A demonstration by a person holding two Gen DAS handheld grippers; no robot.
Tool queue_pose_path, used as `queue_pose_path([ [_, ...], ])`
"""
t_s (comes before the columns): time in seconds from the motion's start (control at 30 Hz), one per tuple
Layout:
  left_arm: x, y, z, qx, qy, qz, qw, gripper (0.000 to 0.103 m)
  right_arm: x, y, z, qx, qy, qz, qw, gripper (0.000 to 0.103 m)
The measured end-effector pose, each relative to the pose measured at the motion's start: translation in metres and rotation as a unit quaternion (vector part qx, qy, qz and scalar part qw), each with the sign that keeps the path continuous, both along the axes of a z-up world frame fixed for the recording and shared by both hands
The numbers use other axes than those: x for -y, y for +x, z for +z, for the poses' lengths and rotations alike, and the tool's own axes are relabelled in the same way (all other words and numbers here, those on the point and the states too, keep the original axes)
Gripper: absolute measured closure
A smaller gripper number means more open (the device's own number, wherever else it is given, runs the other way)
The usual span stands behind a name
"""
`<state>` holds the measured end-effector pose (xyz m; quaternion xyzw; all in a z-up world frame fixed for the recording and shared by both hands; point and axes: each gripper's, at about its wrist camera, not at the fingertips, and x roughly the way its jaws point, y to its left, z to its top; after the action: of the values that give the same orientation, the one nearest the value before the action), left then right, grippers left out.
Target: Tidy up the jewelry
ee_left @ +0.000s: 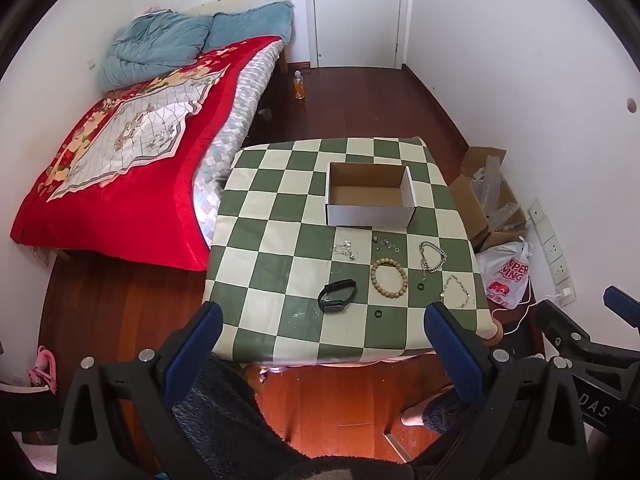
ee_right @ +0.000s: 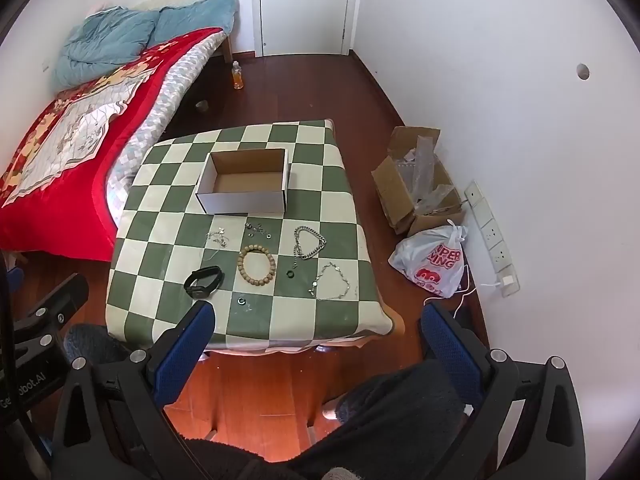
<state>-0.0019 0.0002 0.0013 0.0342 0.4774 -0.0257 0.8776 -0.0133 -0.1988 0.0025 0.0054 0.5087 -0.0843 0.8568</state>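
An open white cardboard box [ee_left: 370, 194] [ee_right: 244, 184] stands empty at the back of a green-and-cream checked table [ee_left: 280, 216] [ee_right: 160, 216]. In front of it lie a wooden bead bracelet [ee_left: 389, 279] [ee_right: 257, 266], a black wristband [ee_left: 337, 296] [ee_right: 203, 276], a thick silver chain [ee_left: 432, 256] [ee_right: 310, 243], a thin silver chain [ee_left: 458, 292] [ee_right: 331, 282], a small silver necklace [ee_left: 345, 250] [ee_right: 218, 237], tiny earrings [ee_left: 384, 242] [ee_right: 258, 230] and two dark rings [ee_left: 378, 314] [ee_right: 241, 301]. My left gripper [ee_left: 324, 332] and right gripper [ee_right: 316, 332] are both open and empty, held above the table's near edge.
A bed with a red blanket [ee_left: 132, 184] [ee_right: 60, 160] stands left of the table. An open carton [ee_left: 488, 196] [ee_right: 416, 184], a white plastic bag [ee_left: 506, 276] [ee_right: 434, 264] and a power strip [ee_left: 554, 256] [ee_right: 494, 240] lie by the right wall. A bottle [ee_left: 299, 86] stands near the door.
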Motion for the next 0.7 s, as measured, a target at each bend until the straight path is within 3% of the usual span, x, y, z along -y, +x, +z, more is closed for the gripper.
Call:
queue_pose_path([
  [0.7,0.010,0.007,0.000,-0.006,-0.006,-0.003,1.0000,0.000,0.006,0.002,0.010,0.005,-0.007,-0.001,1.000,0.000],
])
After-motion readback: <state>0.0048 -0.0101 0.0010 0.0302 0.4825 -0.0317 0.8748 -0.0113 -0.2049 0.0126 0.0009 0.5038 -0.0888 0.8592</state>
